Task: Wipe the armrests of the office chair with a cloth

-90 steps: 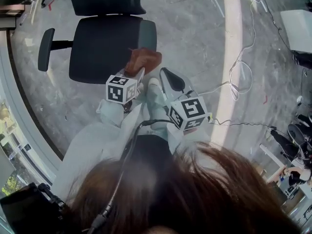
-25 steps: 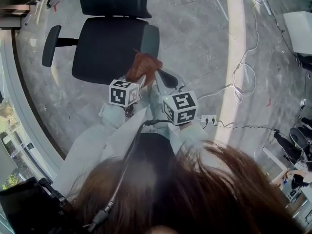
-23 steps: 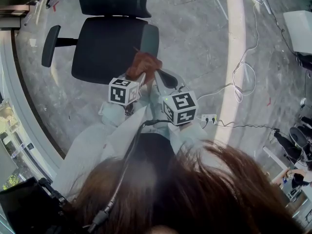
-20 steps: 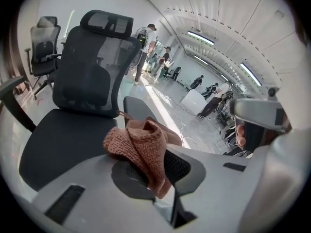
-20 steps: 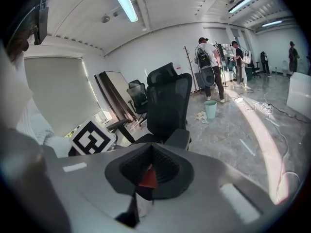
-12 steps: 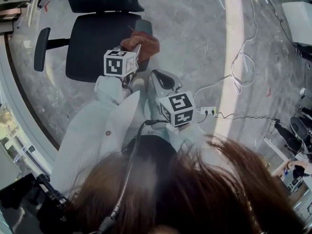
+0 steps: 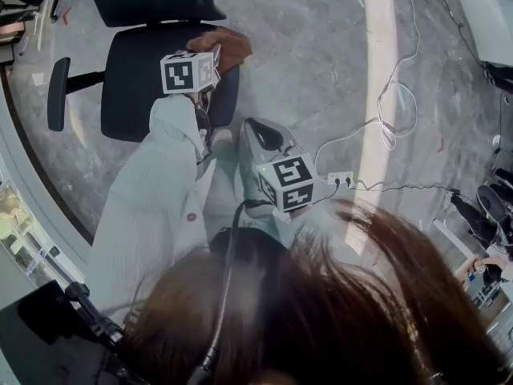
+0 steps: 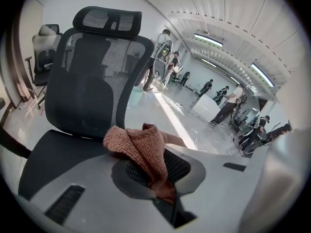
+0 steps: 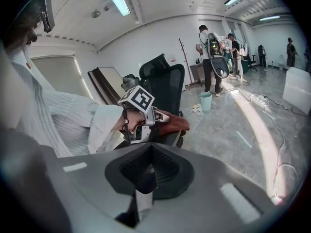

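Observation:
The black office chair (image 7: 156,79) stands ahead of me, its mesh back (image 8: 92,81) filling the left gripper view. Its left armrest (image 7: 56,93) is bare. My left gripper (image 7: 215,54) is stretched out over the chair's right side, shut on a rust-brown cloth (image 7: 227,45). In the left gripper view the cloth (image 8: 143,152) is pinched between the jaws of the left gripper (image 8: 158,176) and bunches over the seat (image 8: 48,161). The right armrest is mostly hidden under cloth and gripper. My right gripper (image 7: 258,131) hangs nearer to me, shut and empty; the right gripper (image 9: 146,178) looks toward the cloth (image 9: 174,123).
White cables (image 7: 393,111) and a power strip (image 7: 341,180) lie on the grey floor to the right. A white box (image 7: 493,22) stands at the far right, a window frame (image 7: 24,199) curves along the left. Several people (image 9: 214,57) stand far back.
My left gripper has carried the cloth away from me, up the picture along the chair's right side, with the arm stretching out. The right gripper has stayed where it was.

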Demonstrator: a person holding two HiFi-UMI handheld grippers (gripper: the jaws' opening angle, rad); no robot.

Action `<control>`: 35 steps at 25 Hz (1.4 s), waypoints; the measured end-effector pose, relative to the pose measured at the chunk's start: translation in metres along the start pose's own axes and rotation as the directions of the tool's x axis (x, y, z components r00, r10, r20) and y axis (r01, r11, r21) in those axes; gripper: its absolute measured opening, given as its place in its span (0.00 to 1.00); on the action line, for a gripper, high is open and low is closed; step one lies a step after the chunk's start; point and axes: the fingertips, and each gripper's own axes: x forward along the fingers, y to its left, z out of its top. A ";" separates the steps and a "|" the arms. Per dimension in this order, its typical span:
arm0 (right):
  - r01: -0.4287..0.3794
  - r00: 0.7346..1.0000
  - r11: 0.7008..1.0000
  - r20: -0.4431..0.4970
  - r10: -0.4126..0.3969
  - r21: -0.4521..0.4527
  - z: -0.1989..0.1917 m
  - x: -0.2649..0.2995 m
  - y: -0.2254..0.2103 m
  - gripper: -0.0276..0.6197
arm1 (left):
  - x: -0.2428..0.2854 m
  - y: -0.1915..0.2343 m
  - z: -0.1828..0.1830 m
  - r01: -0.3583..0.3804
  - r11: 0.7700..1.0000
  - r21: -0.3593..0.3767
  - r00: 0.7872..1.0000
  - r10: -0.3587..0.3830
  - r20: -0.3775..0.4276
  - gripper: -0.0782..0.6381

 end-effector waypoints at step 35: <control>0.015 0.996 0.999 0.088 -0.012 -0.037 0.024 -0.020 0.043 0.05 | -0.160 -0.060 -0.166 0.110 0.991 -0.071 0.991 -0.115 -0.064 0.16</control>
